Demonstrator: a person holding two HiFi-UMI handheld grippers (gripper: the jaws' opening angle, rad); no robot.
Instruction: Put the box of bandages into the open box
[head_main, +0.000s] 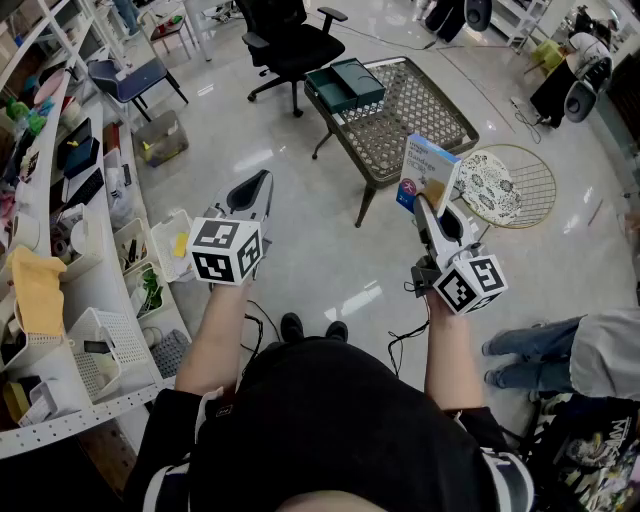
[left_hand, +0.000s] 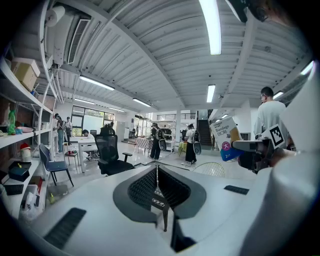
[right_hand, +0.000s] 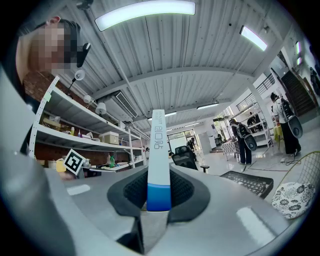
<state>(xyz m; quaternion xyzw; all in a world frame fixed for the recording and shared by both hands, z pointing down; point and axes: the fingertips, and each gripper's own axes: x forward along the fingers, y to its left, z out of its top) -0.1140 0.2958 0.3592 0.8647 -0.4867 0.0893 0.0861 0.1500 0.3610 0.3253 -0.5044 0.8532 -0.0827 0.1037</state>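
The box of bandages (head_main: 428, 172) is off every surface, clamped at its lower end between the jaws of the right gripper (head_main: 425, 203). The right gripper view shows the box of bandages (right_hand: 157, 150) edge-on, its narrow blue-and-white side rising straight out of the right gripper (right_hand: 158, 200) with a dark pad pressed on each broad face. Its long axis therefore follows the gripper's own line, running out past the fingertips and leaning forward toward the mesh table (head_main: 425, 115). The move turns on where the open box (head_main: 343, 88) lies from this held load. The dark green open box sits on the far left part of the mesh table, ahead of the right gripper and off to its left, well apart from the bandage box and lower than it. I judge the carry has to go forward and leftward across the table top before the bandage box can be lowered in. Since it is held end-up, it will probably need tipping or a careful vertical drop to fit. The left gripper (head_main: 258, 186) hangs to the left with its jaws together on nothing, which its own view confirms for the left gripper (left_hand: 157, 182). In the head view it looks about as near the open box as the right one, but it carries nothing. A round wire stand (head_main: 535, 180) is just beside the held box on the right.
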